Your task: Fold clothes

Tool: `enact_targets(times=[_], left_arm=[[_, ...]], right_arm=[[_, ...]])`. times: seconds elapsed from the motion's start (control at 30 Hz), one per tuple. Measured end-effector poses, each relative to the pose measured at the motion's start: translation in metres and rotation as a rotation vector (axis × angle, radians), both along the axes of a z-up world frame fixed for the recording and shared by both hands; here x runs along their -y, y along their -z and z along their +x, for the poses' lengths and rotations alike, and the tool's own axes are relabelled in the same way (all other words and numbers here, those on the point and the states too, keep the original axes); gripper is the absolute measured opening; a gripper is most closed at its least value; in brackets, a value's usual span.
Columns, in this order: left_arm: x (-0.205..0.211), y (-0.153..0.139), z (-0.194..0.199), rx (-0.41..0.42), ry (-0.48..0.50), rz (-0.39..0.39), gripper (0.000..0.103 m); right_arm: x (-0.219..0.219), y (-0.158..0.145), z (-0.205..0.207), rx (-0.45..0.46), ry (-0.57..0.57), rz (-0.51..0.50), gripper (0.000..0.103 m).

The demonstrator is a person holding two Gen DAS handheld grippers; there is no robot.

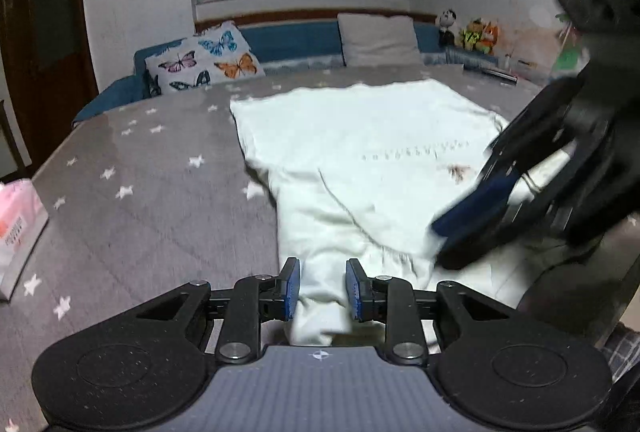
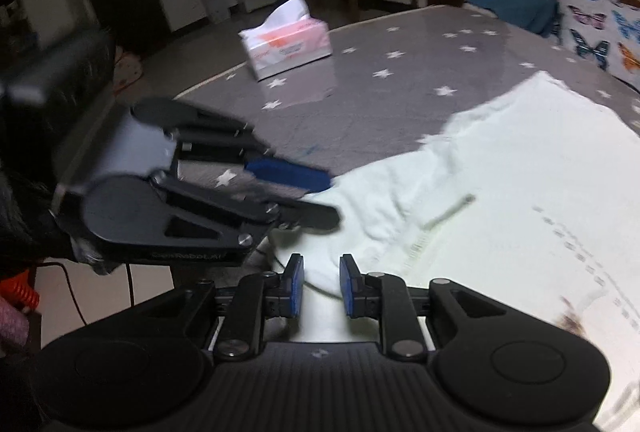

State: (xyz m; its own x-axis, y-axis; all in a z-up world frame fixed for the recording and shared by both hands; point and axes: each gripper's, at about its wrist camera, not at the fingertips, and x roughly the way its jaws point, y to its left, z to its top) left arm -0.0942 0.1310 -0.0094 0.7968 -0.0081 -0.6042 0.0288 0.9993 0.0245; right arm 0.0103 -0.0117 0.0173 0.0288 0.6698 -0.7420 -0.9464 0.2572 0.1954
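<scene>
Left wrist view: the left gripper [image 1: 322, 288] pinched a bunched sleeve of the white T-shirt [image 1: 360, 144], spread mid-frame on the star-patterned bed [image 1: 140, 200]; keeping that hold taut would help.

Right wrist view: the right gripper [image 2: 321, 282] stood slightly parted around cloth at lower centre; whether it gripped, I could not tell.

Two close wrist views, angled down, sharing white garment [image 1: 360, 152]

The right gripper [image 1: 460, 228] is motion-blurred in the left wrist view. The garment's [image 1: 360, 152] near end is hidden behind both gripper bodies. Its printed line of marks [image 1: 416, 151] is too small to read (likewise the tissue box [image 2: 286, 46] lettering).
</scene>
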Motion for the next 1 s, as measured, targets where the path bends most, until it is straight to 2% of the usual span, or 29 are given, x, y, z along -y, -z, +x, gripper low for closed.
enact_targets(times=[0.17,0.23,0.33,0.53,0.77,0.9,1.0], left_arm=[[0.002,-0.007,-0.005,0.015,-0.004,-0.004,0.028],[0.005,-0.012,-0.007,0.028,-0.004,-0.003,0.03],[0.011,-0.019,-0.006,0.047,0.001,0.002,0.036],[0.021,-0.024,0.005,0.046,0.005,0.018,0.036],[0.029,-0.013,0.016,0.005,-0.007,0.025,0.036],[0.028,-0.013,0.011,0.002,-0.017,0.022,0.036],[0.028,-0.015,0.007,0.017,-0.029,0.018,0.04]], right_arm=[[0.062,-0.013,0.02,0.002,0.195,0.024,0.026],[0.09,-0.015,0.027,0.004,0.284,0.029,0.036],[0.136,-0.014,0.043,0.025,0.443,0.011,0.036],[0.19,-0.005,0.069,0.05,0.647,0.022,0.036],[0.188,0.017,0.094,0.037,0.67,0.014,0.036],[0.186,0.019,0.089,0.058,0.662,0.009,0.036],[0.191,0.011,0.08,0.062,0.658,0.035,0.036]])
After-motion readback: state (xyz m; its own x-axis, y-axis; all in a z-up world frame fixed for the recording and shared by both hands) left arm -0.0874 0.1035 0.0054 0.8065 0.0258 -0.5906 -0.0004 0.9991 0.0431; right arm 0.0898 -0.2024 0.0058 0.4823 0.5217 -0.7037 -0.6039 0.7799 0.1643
